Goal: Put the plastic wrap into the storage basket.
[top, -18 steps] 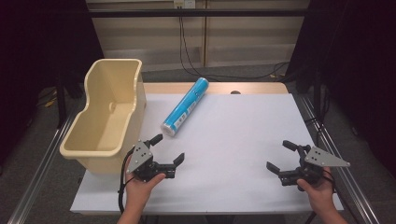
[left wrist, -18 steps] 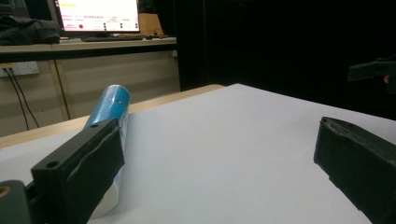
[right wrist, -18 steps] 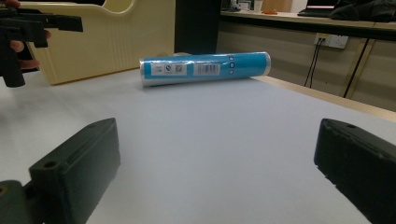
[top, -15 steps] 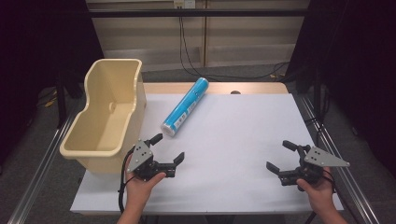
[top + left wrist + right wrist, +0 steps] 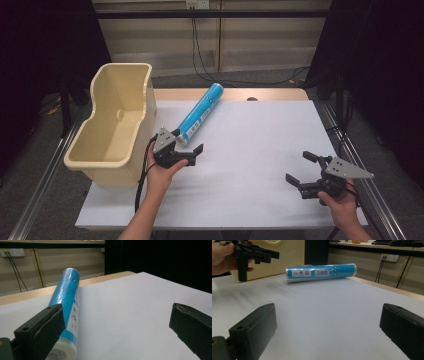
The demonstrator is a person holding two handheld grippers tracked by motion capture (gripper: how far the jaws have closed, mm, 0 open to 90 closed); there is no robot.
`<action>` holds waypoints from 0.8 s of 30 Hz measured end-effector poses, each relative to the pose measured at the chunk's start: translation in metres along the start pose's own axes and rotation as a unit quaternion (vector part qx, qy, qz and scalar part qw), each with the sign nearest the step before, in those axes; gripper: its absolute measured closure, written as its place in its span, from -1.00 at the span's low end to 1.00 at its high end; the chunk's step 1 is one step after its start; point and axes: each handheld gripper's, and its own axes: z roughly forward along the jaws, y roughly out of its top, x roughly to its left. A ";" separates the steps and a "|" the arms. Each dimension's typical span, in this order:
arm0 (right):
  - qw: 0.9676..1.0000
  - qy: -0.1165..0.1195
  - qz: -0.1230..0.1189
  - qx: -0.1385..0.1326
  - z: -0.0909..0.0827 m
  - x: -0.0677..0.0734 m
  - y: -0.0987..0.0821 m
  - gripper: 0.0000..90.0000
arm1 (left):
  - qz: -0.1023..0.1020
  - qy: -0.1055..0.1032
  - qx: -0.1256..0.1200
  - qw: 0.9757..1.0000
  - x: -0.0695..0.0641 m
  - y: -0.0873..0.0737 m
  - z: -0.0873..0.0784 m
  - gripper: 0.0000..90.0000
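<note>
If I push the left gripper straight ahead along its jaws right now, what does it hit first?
Most likely the blue tube. It lies close ahead of the open left gripper, overlapping one jaw rather than centred in the gap, so that jaw would probably catch the tube's near end; exact depth is unclear.

Glossy blue film-wrapped tube, matt white tabletop, smooth beige plastic bin.

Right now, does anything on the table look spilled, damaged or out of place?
Nothing stands out. The blue tube lies on its side, slanted across the white table, intact with no spill. The beige bin stands upright at the table's left edge. Both the left tongs and the right tongs are open and hold nothing.
</note>
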 end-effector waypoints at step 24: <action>1.000 0.009 0.007 -0.001 0.000 -0.004 0.000 -0.96 | -0.018 0.100 0.129 0.986 0.057 -0.013 0.078 -0.66</action>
